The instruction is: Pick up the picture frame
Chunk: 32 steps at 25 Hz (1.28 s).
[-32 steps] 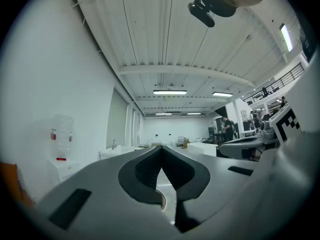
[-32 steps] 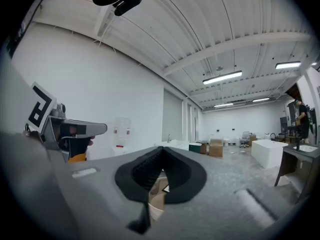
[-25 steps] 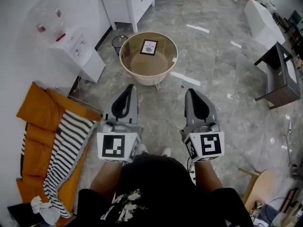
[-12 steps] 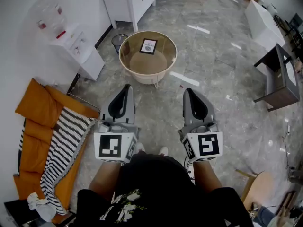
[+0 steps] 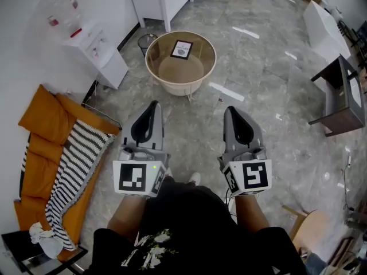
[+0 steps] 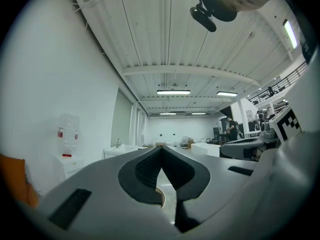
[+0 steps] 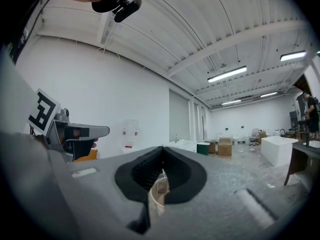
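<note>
Progress looks nil to me: the picture frame lies flat on the far side of the round desk, while my left gripper and right gripper hang well short of that desk, jaws pressed together on nothing, so approach, grasp and lift all remain.

I note a tan round table; on it a black-rimmed picture frame, white inside. Left of the table: orange blanket, black-and-white striped throw. Floor grey, marbled.
</note>
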Each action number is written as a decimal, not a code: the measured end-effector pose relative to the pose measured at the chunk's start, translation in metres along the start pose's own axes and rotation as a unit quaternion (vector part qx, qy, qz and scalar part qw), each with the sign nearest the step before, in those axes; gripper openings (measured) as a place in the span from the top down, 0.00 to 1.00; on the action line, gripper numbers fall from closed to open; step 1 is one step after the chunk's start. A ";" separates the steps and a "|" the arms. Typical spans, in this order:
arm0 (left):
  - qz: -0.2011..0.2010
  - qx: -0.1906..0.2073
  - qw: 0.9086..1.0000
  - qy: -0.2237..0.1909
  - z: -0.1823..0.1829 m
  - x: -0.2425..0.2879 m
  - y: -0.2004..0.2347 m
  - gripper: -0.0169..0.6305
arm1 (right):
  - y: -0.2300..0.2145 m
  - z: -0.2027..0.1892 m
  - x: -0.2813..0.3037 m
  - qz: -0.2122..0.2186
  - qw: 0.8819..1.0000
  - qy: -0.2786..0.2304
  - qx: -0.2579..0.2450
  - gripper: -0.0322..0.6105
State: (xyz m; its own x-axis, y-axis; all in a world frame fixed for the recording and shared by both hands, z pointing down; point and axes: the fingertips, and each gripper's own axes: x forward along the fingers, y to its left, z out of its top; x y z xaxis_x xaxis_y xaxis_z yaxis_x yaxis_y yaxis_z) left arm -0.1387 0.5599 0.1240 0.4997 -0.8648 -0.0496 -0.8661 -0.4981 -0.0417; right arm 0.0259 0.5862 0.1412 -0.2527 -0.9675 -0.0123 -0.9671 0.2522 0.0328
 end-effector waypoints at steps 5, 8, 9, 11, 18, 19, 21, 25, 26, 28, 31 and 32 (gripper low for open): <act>0.005 -0.012 1.000 -0.001 0.002 -0.004 -0.010 0.95 | -0.005 -0.002 -0.009 0.011 1.000 -0.007 0.003 0.96; 0.008 -0.031 0.999 -0.002 0.002 -0.007 -0.017 0.95 | -0.009 -0.003 -0.016 0.019 1.000 -0.013 -0.002 0.96; 0.010 -0.034 0.999 -0.002 0.001 -0.009 -0.019 0.95 | -0.010 -0.004 -0.018 0.020 1.000 -0.013 -0.001 0.96; 0.016 -0.034 0.999 -0.003 0.000 -0.013 -0.024 0.95 | -0.013 -0.007 -0.022 0.025 1.000 -0.013 0.004 0.96; 0.034 -0.016 0.999 -0.006 -0.002 -0.024 -0.026 0.95 | -0.008 -0.005 -0.023 0.046 0.999 -0.023 -0.002 0.96; 0.036 -0.015 0.999 -0.007 -0.002 -0.024 -0.024 0.95 | -0.007 -0.004 -0.022 0.047 0.999 -0.025 -0.003 0.96; 0.039 -0.015 0.999 -0.009 -0.004 -0.026 -0.022 0.95 | -0.007 -0.004 -0.021 0.047 0.998 -0.028 -0.001 0.96; 0.041 -0.021 0.999 -0.014 -0.008 -0.023 -0.019 0.95 | -0.006 -0.003 -0.018 0.047 0.998 -0.034 -0.011 0.96; 0.041 -0.022 0.999 -0.016 -0.008 -0.021 -0.017 0.95 | -0.006 -0.003 -0.016 0.048 0.998 -0.035 -0.014 0.96; 0.042 -0.020 0.999 -0.019 -0.008 -0.018 -0.013 0.95 | -0.005 -0.001 -0.011 0.049 0.998 -0.037 -0.015 0.96; 0.040 -0.021 0.999 -0.022 -0.004 -0.013 -0.005 0.95 | -0.001 0.003 -0.001 0.051 0.998 -0.041 -0.020 0.96; 0.039 -0.021 0.999 -0.023 -0.002 -0.011 -0.003 0.95 | -0.001 0.004 0.003 0.049 0.998 -0.043 -0.022 0.96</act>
State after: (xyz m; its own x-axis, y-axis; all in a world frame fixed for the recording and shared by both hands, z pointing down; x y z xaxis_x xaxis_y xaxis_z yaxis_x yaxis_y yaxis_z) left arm -0.1418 0.5710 0.1265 0.4293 -0.8980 -0.0968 -0.9019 -0.4318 0.0062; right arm 0.0265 0.5831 0.1366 -0.3497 -0.9324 -0.0916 -0.9358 0.3430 0.0812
